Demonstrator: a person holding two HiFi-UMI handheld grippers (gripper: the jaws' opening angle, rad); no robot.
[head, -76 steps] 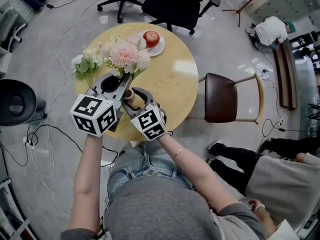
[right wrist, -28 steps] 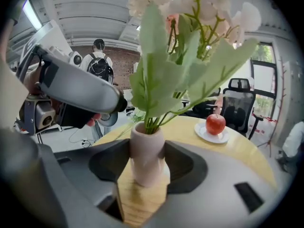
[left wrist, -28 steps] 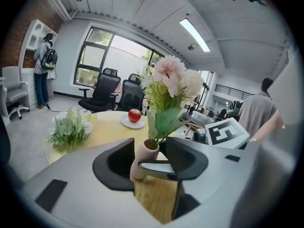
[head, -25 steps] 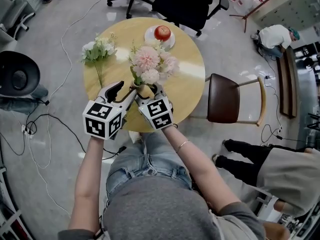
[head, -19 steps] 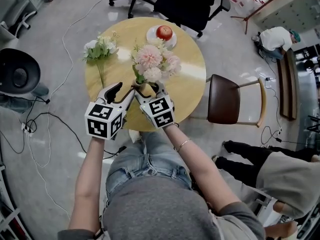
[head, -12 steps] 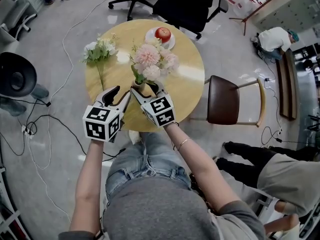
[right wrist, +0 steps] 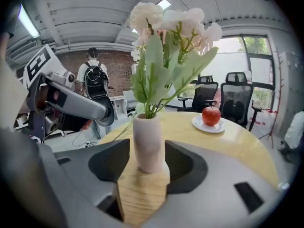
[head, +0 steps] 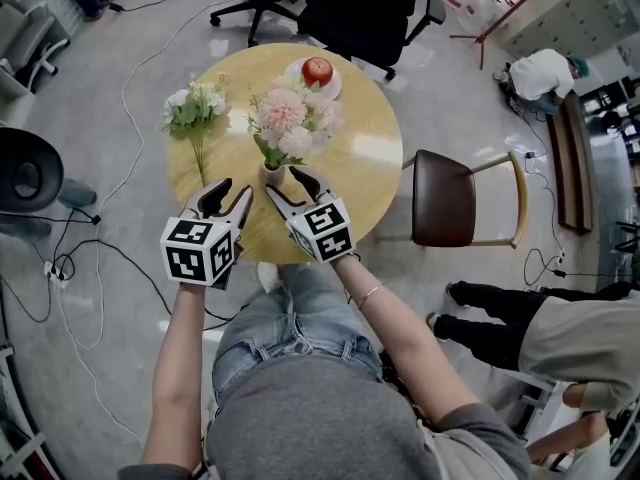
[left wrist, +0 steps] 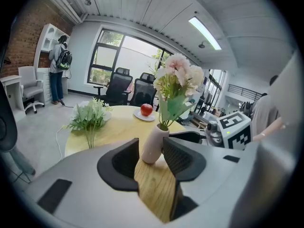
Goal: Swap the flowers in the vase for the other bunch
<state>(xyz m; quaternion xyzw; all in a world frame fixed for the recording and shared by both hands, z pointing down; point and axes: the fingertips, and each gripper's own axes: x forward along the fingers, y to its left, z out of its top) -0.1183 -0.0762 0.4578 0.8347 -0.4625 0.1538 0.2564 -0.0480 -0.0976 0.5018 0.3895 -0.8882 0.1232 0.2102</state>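
Right tongs are clamping the vase: in the right gripper view both pads are pressing on the lower body of the pale pink vase, which is standing upright on the round wooden table.

Left tongs are holding nothing. The jaws have just been closing a little but are standing apart, with only bare tabletop showing between them. In the head view they are hovering just beside the vase, on its left. In the left gripper view the vase is showing just past the tips, close to the right-hand jaw; contact cannot be told.

The pink and white flowers are sitting in the vase, stems down in its neck, blooms spreading above and leaning toward the table's middle.

The other bunch, green leaves with small white blooms, is lying flat on the table's left part in the head view, well apart from the vase, stems pointing toward the person.

A red apple is resting on a small white plate near the far edge. A brown chair is standing to the table's right.
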